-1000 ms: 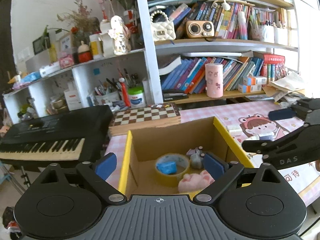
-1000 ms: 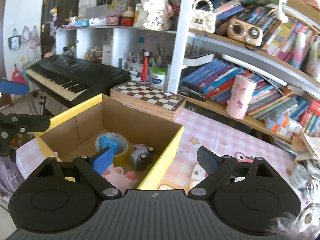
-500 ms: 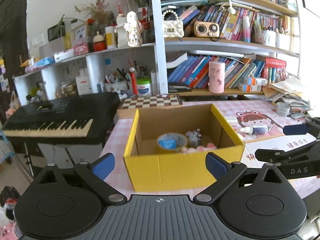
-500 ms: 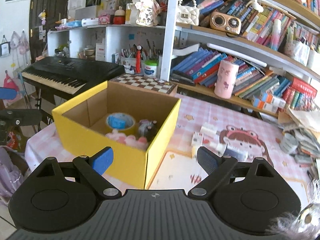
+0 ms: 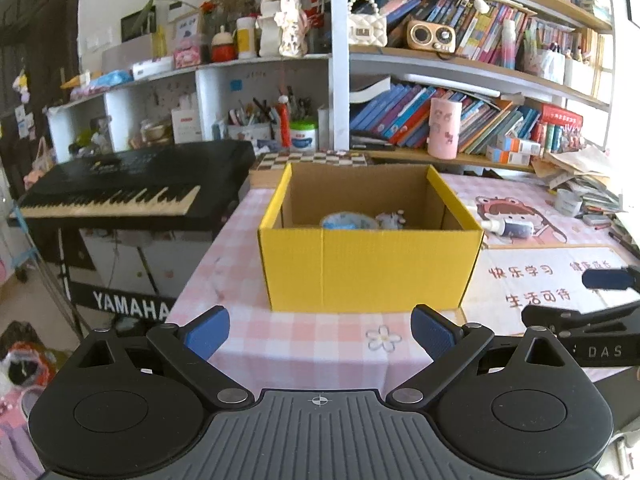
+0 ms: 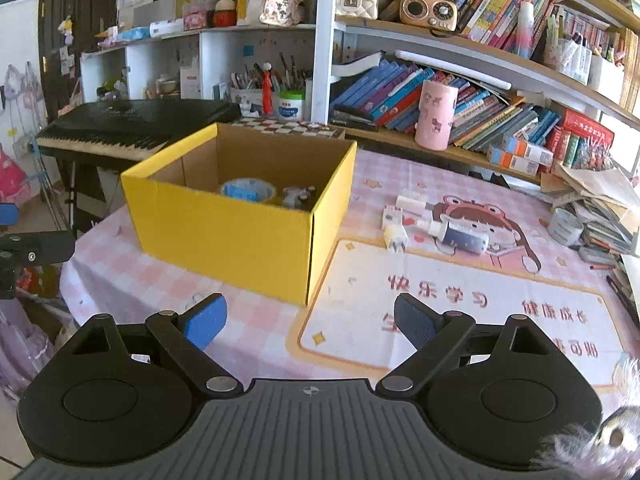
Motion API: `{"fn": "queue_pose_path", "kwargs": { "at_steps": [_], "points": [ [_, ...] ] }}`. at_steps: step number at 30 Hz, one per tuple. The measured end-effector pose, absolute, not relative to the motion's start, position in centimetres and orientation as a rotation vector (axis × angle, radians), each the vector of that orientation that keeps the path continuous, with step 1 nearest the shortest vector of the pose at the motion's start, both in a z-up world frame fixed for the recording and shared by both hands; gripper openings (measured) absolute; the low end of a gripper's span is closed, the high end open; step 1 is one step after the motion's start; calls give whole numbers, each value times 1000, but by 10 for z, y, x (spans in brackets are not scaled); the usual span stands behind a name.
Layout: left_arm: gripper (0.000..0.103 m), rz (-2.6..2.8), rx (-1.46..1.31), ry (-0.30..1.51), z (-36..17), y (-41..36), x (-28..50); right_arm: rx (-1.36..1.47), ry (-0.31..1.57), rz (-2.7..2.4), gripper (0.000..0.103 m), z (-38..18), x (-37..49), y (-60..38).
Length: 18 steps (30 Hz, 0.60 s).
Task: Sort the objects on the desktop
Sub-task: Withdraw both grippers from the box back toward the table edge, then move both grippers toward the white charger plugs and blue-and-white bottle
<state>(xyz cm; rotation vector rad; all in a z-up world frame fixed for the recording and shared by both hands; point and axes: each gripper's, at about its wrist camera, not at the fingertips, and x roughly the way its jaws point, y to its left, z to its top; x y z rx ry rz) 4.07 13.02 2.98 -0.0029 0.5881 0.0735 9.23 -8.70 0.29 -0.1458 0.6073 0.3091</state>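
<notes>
**Both grippers pulled back from the yellow box**

Left wrist view: The left gripper point(image 5: 320, 330) is seen wide open, with nothing held between its blue pads. A second ago it was right over the yellow box point(image 5: 370, 264), and the things inside could be looked down on. Now the whole front wall of the box is seen, so the gripper has been drawn back and a little lower. Only the tops of the tape roll point(image 5: 347, 221) and a small toy point(image 5: 391, 220) can be seen over the rim. The right gripper point(image 5: 592, 300) is seen at the right edge.

Right wrist view: The right gripper point(image 6: 308, 318) is also wide open and empty. It too has been moved back from the box, which stands on the pink checked worktop point(image 6: 256, 332). More of the worktop is now shown. Just beside the box, a white plug point(image 6: 394, 236), a small white block point(image 6: 412, 204) and a dark tube point(image 6: 460, 236) are still left lying out.

It is judged that one drop into the box is finished and the next thing can be fetched, most likely from that little group.
</notes>
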Motion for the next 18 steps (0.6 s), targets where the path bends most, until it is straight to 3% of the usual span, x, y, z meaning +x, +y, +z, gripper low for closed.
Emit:
{"fn": "queue_pose_path", "kwargs": {
  "at_steps": [18],
  "points": [
    [99, 66, -6, 656, 7, 114, 13, -129, 691, 341, 90, -21, 56, -81]
  ]
}}
